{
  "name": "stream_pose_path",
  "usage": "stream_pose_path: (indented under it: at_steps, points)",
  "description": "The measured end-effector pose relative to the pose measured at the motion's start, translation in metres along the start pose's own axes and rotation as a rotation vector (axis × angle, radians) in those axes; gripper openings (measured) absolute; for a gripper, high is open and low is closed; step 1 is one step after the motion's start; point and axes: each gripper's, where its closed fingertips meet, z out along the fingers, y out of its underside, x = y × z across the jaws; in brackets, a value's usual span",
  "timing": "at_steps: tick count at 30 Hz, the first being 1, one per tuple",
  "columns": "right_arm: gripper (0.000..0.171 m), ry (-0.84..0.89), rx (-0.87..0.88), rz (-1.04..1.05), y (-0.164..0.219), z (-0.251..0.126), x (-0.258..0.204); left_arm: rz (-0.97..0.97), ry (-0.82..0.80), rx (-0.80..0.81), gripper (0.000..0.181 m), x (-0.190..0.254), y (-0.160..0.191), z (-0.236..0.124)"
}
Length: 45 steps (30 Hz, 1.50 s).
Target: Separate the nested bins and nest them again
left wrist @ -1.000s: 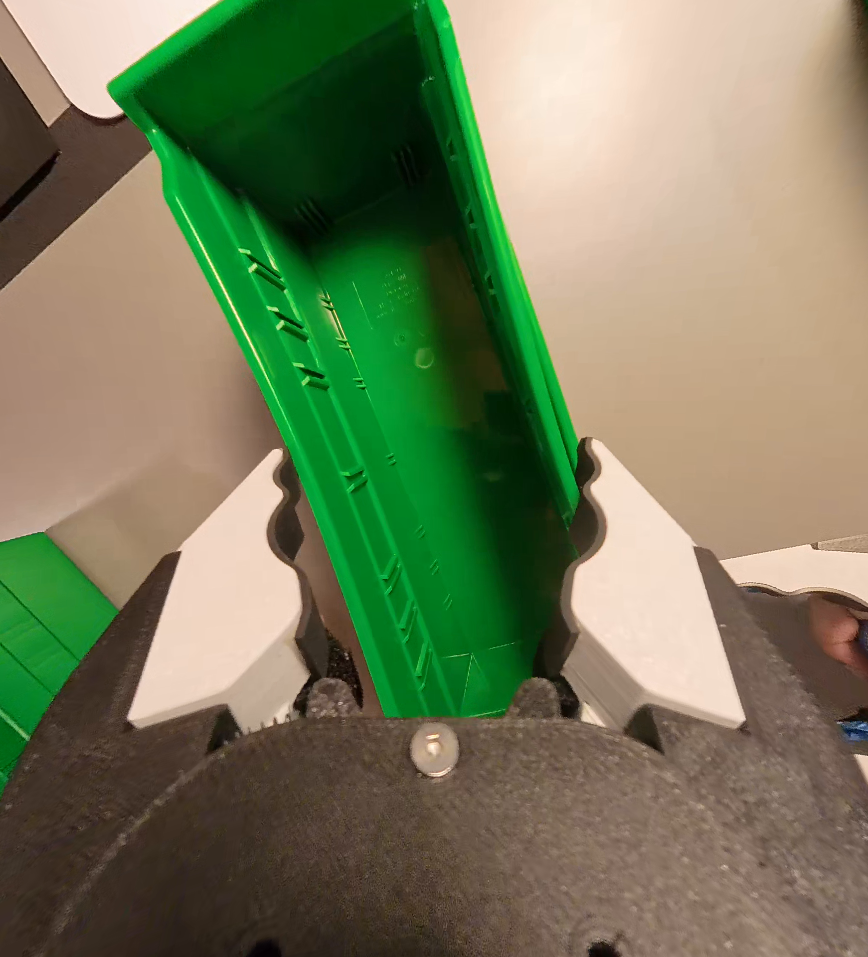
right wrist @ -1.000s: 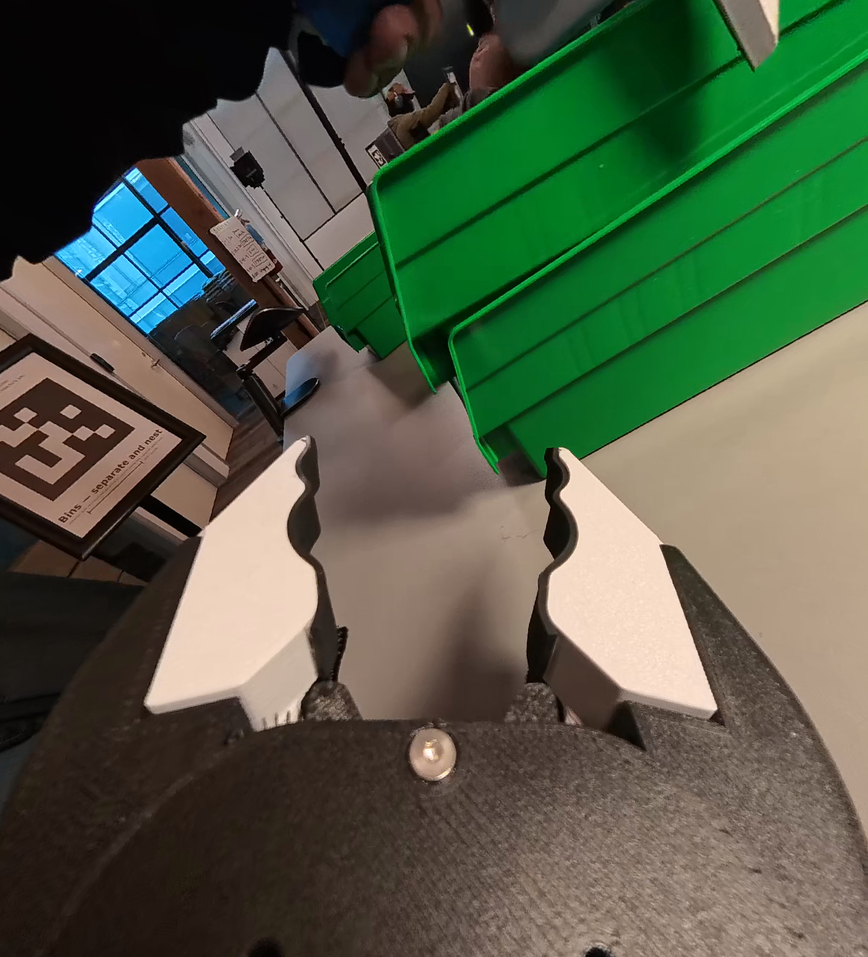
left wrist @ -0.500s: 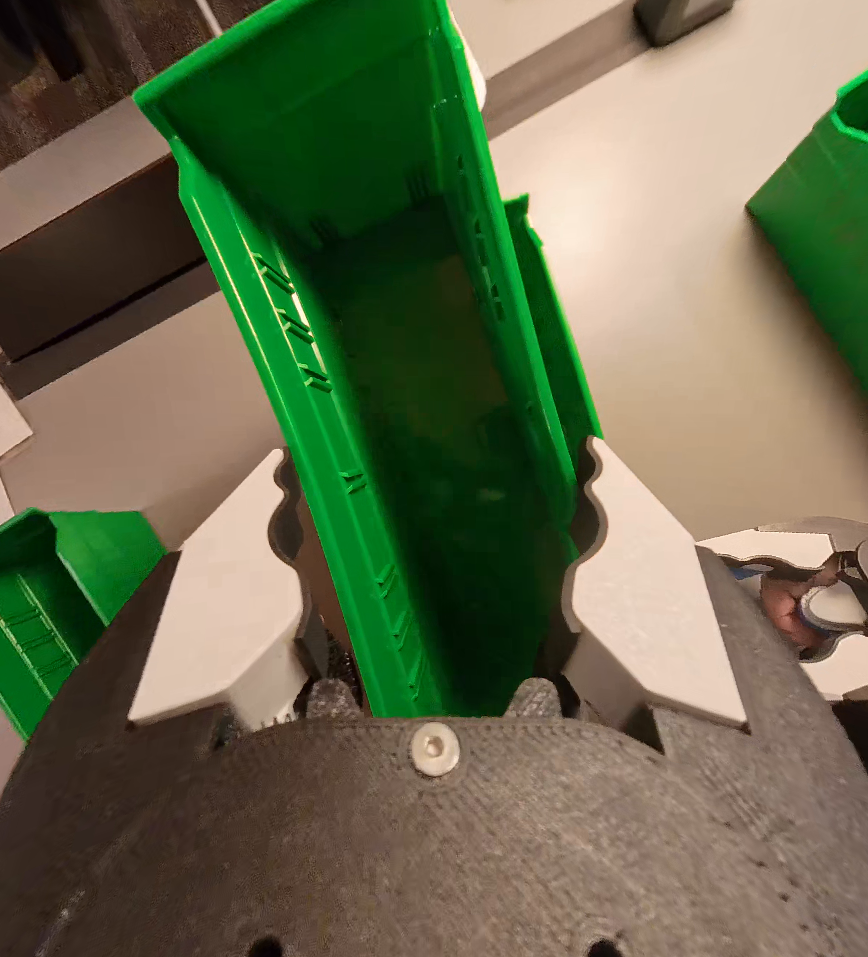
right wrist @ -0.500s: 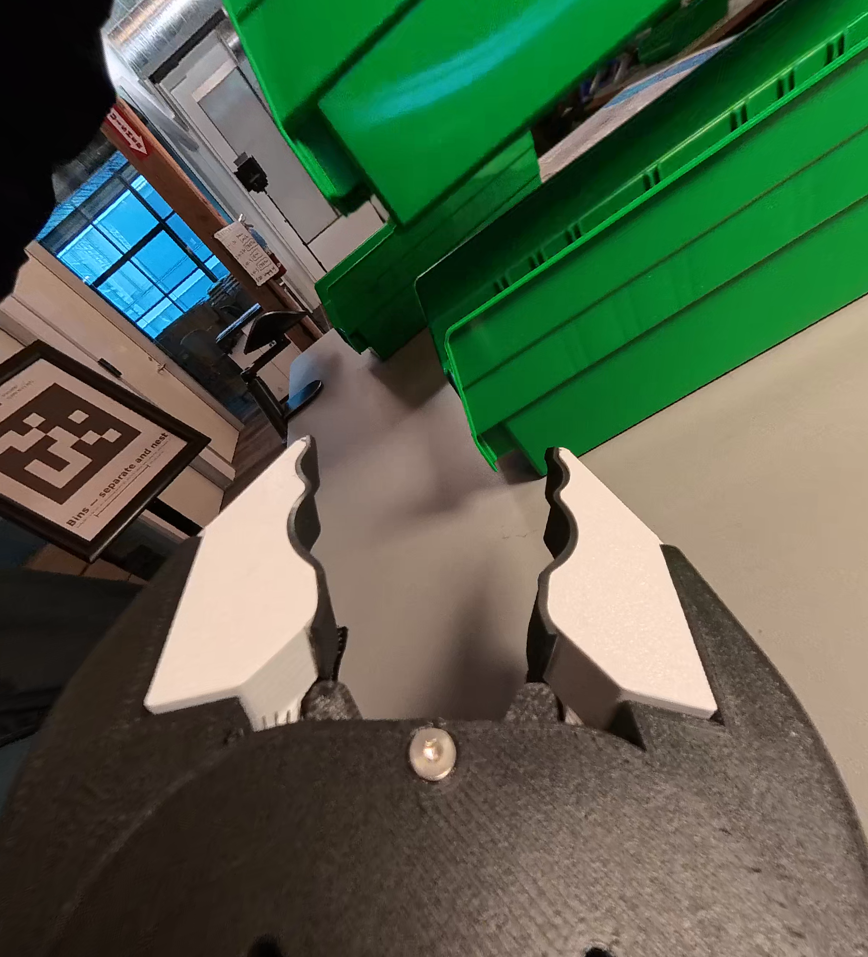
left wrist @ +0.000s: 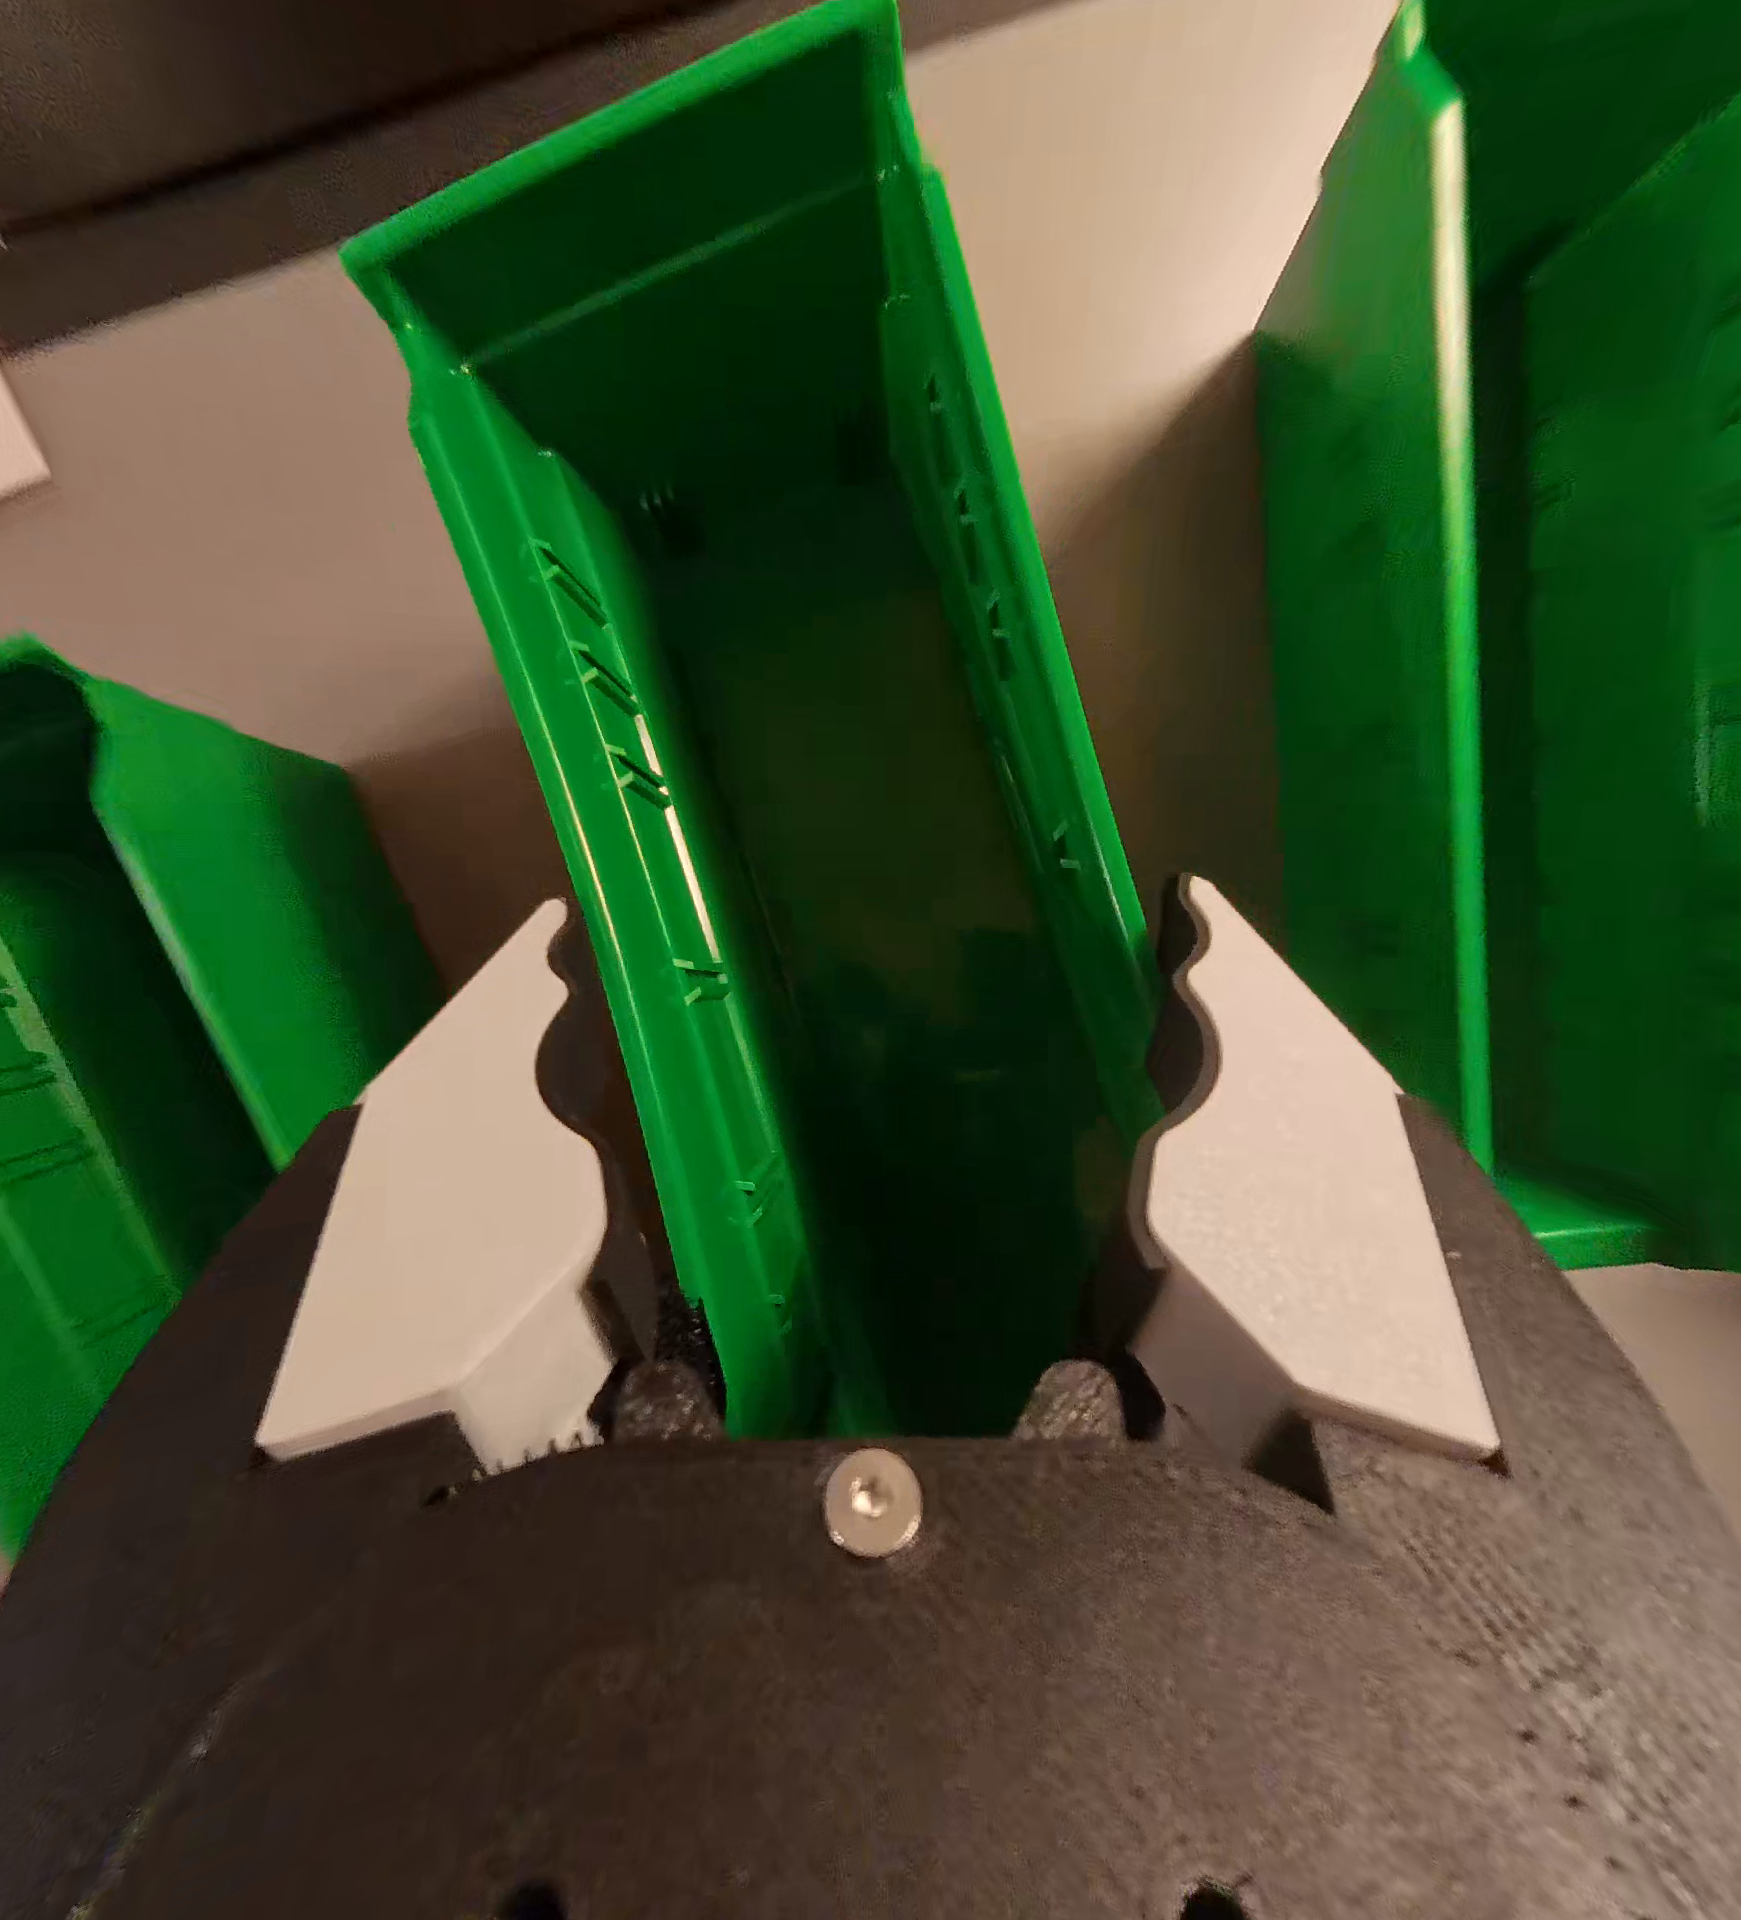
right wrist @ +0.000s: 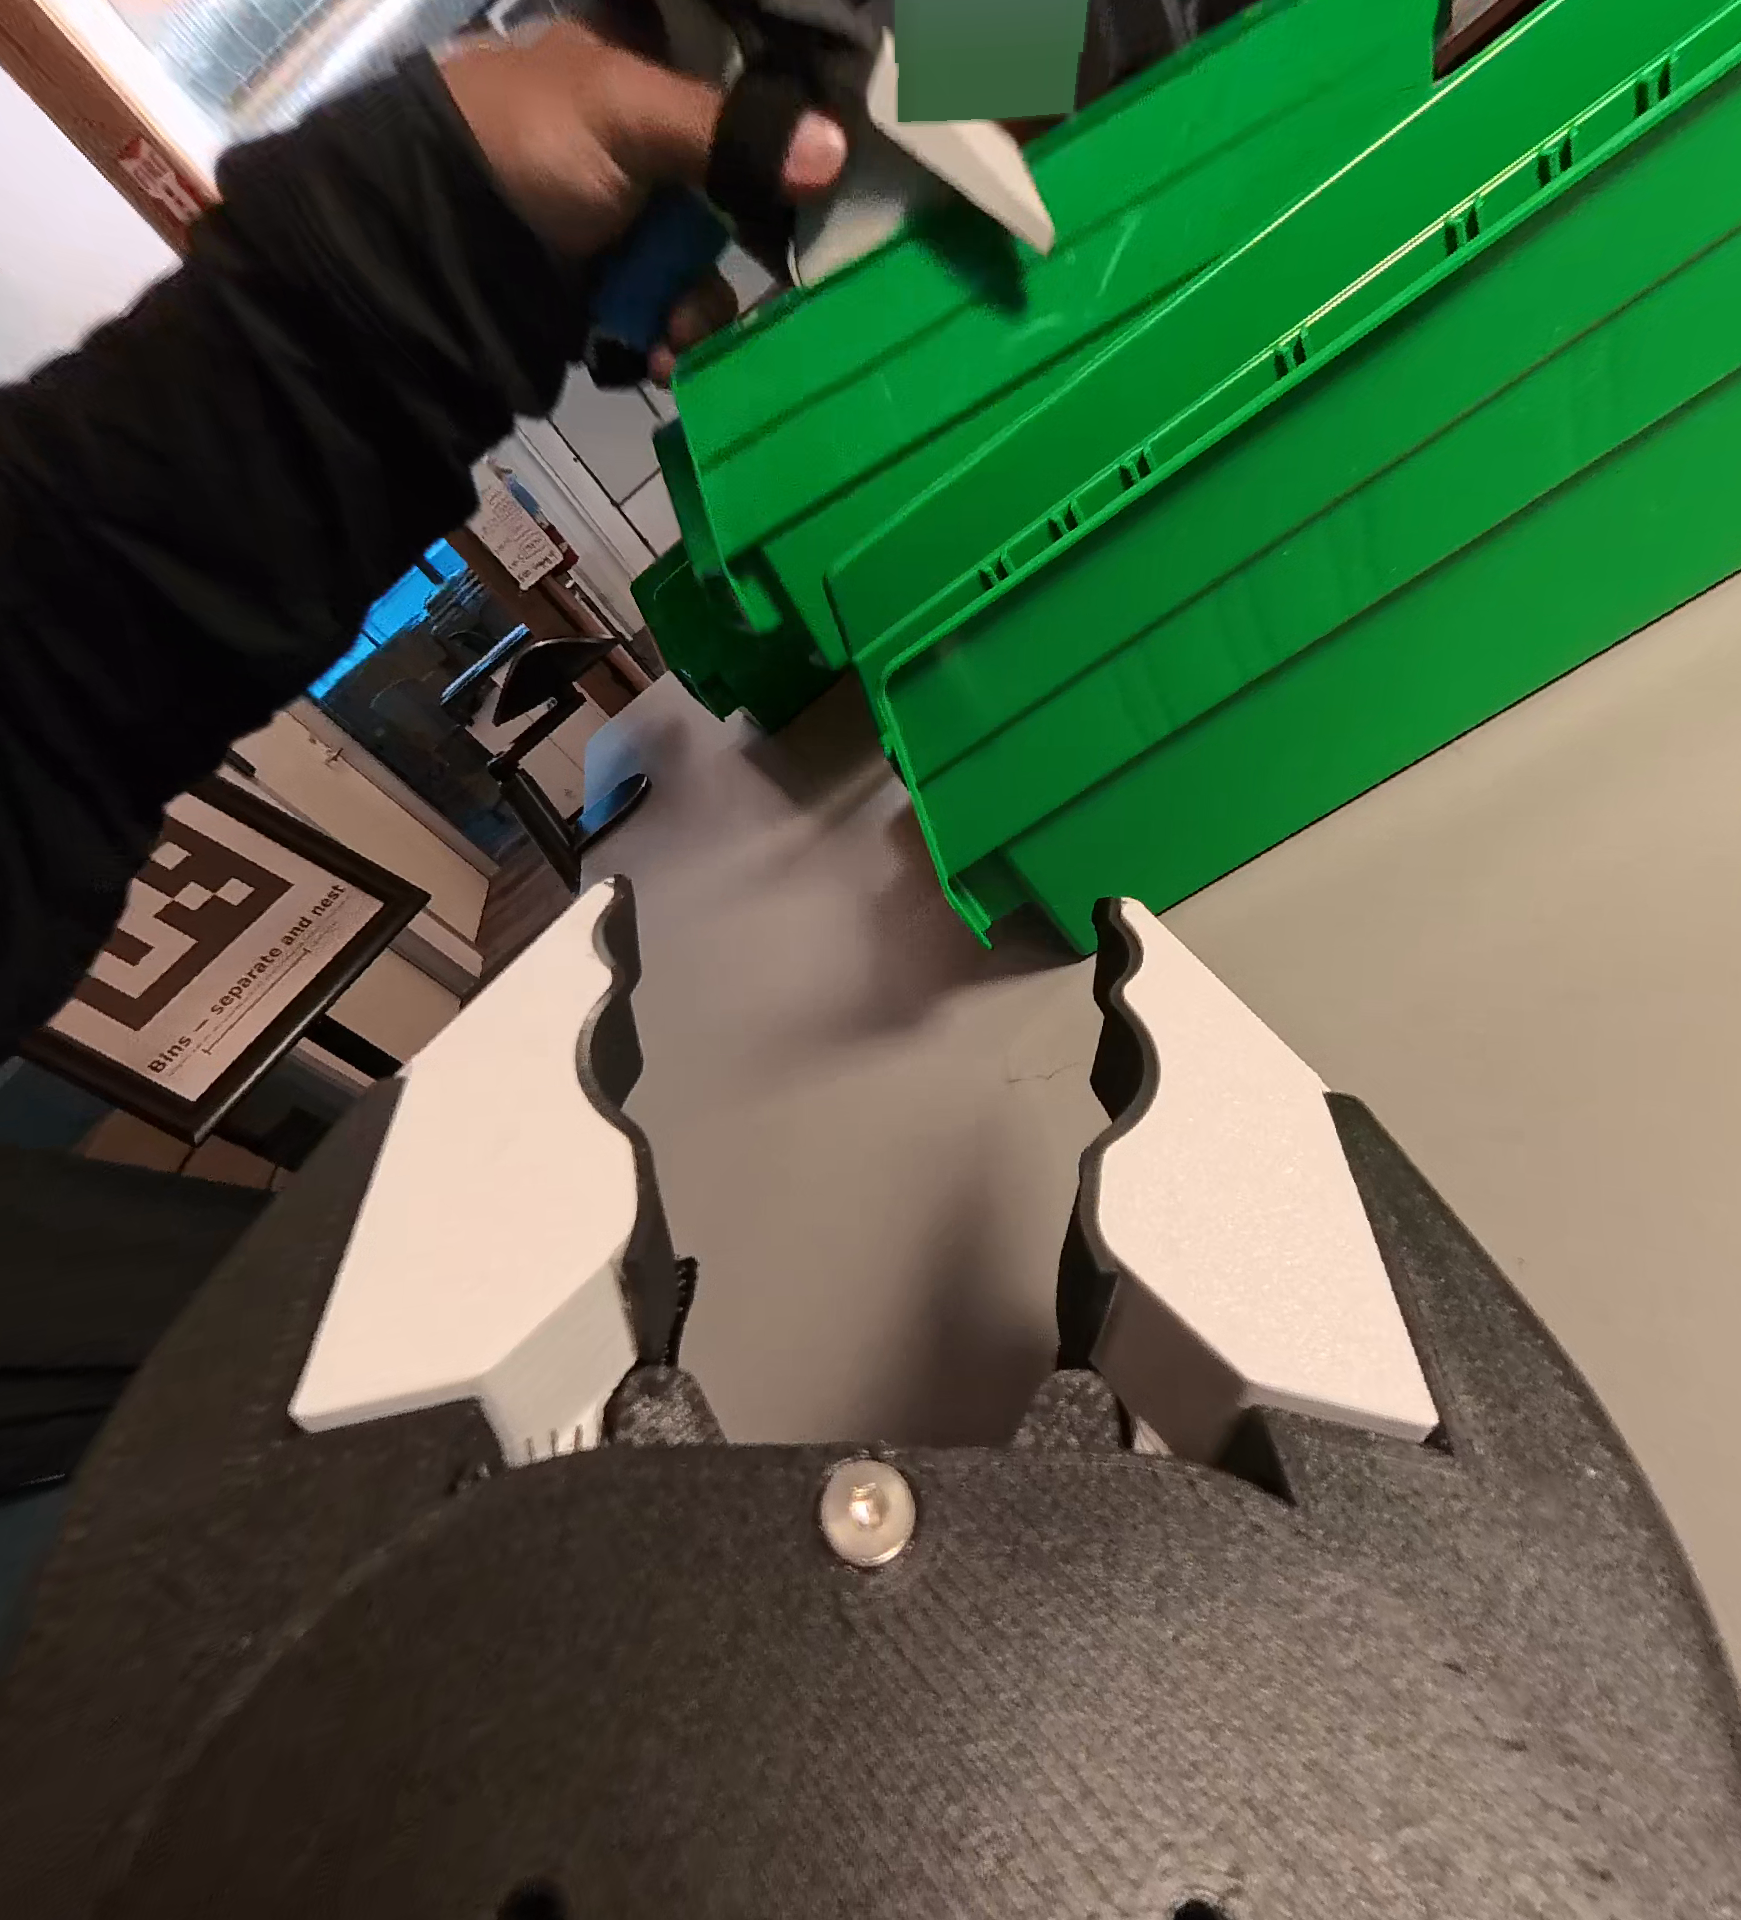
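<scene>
My left gripper (left wrist: 876,904) is shut on a long green bin (left wrist: 845,727) that points away from me with its open side toward the camera. A second green bin (left wrist: 118,935) lies at the left and a third green bin (left wrist: 1572,727) at the right. In the right wrist view the held bin (right wrist: 949,343) hangs tilted just above the bin on the table (right wrist: 1417,675), with the left gripper's white finger (right wrist: 970,177) on its rim. My right gripper (right wrist: 864,899) is open and empty, low over the table just short of that bin's corner.
The grey table (right wrist: 1468,1143) runs under the bins. Another green bin (right wrist: 700,644) lies behind the near one. A person's black sleeve (right wrist: 222,416) reaches across the upper left. A framed marker sign (right wrist: 222,987) stands at the left edge.
The left gripper has come down with its bin, and the bins on either side now look much closer. In the right wrist view the held bin has dropped toward the bin on the table. The right gripper has not moved.
</scene>
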Motion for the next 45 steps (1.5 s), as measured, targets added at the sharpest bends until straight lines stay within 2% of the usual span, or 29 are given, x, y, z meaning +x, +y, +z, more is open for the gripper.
stream_pose_path:
  at_steps: [3,7,10,14,18,20,24,28,37,45]
  points:
    - [0.088,0.007,0.006,0.012,-0.001,-0.001,0.002,0.001,0.007,-0.015,0.113,0.000,0.021,0.023]
    - [0.088,0.041,0.004,0.029,-0.001,0.001,0.009,-0.015,0.030,0.064,0.117,0.008,0.024,0.024]
    - [0.091,0.086,-0.001,0.046,-0.002,0.005,0.016,-0.047,0.108,0.183,0.116,0.018,0.016,0.006]
    - [0.108,0.181,-0.020,0.022,-0.002,0.018,0.024,-0.092,0.188,0.398,0.115,0.022,0.007,-0.035]
    - [0.111,0.287,-0.057,-0.047,0.001,0.044,0.027,-0.127,0.312,0.513,0.112,0.038,0.023,-0.051]
    - [0.103,0.378,-0.082,-0.068,0.003,0.052,0.035,-0.121,0.376,0.515,0.110,0.048,0.038,-0.048]
    - [0.047,0.445,-0.060,-0.047,-0.001,0.052,0.044,-0.106,0.476,0.472,0.106,0.059,0.067,-0.039]
    - [0.028,0.532,-0.006,-0.067,-0.009,0.036,0.055,-0.074,0.522,0.504,0.104,0.060,0.080,-0.046]
    - [0.005,0.731,0.056,-0.096,-0.012,-0.020,0.072,-0.042,0.511,0.631,0.105,0.062,0.094,-0.064]
    - [0.002,0.886,0.085,-0.115,-0.007,-0.060,0.074,-0.074,0.448,0.728,0.104,0.051,0.114,-0.076]
